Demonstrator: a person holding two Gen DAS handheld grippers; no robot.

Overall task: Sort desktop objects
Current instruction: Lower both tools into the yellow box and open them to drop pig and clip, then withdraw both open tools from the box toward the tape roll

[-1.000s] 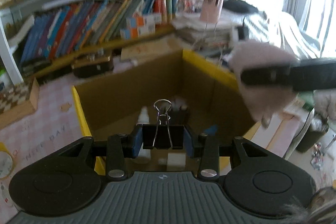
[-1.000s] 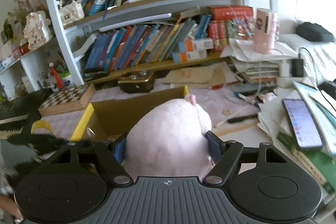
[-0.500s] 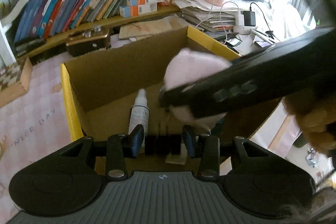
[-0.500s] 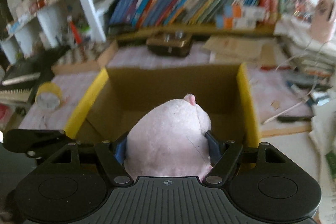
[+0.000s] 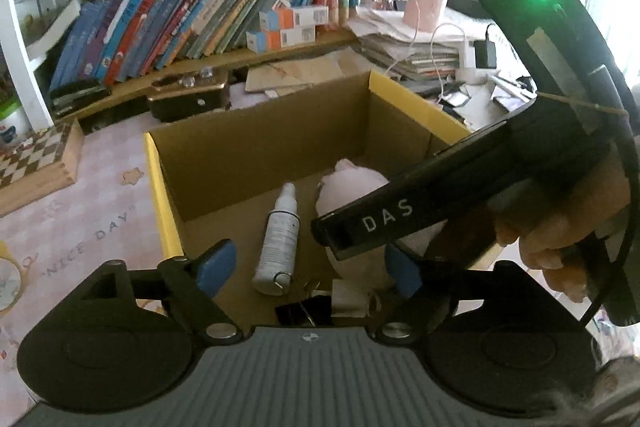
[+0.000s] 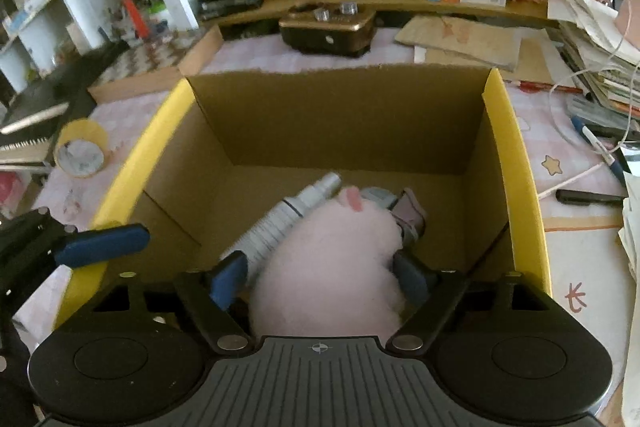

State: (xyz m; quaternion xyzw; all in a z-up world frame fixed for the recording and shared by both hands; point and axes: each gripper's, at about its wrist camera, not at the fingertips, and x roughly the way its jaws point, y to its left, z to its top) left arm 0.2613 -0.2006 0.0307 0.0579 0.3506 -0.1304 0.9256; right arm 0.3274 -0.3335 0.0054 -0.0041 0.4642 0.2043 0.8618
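Note:
A cardboard box with yellow rims [image 5: 158,183] [image 6: 516,155] stands on the desk. Inside lie a white spray bottle [image 5: 280,231] [image 6: 276,223], a black binder clip [image 5: 304,311] and a pink plush toy [image 5: 352,187] [image 6: 332,259]. My left gripper [image 5: 308,267] is open and empty above the box's near edge, with the clip lying below it. My right gripper [image 6: 320,275] is open inside the box, its fingers spread wide on either side of the plush, which rests on the box floor. The right gripper's body crosses the left wrist view [image 5: 460,187].
A pink mat covers the desk. A yellow tape roll [image 6: 80,151] and a chessboard box [image 5: 36,163] lie left of the box. A dark gold-trimmed case [image 6: 328,31] stands behind it. Pens [image 6: 592,197], papers and books crowd the right. Bookshelves rise behind.
My left gripper opened and the binder clip dropped into the box. My right gripper carried the plush down into the box and opened around it.

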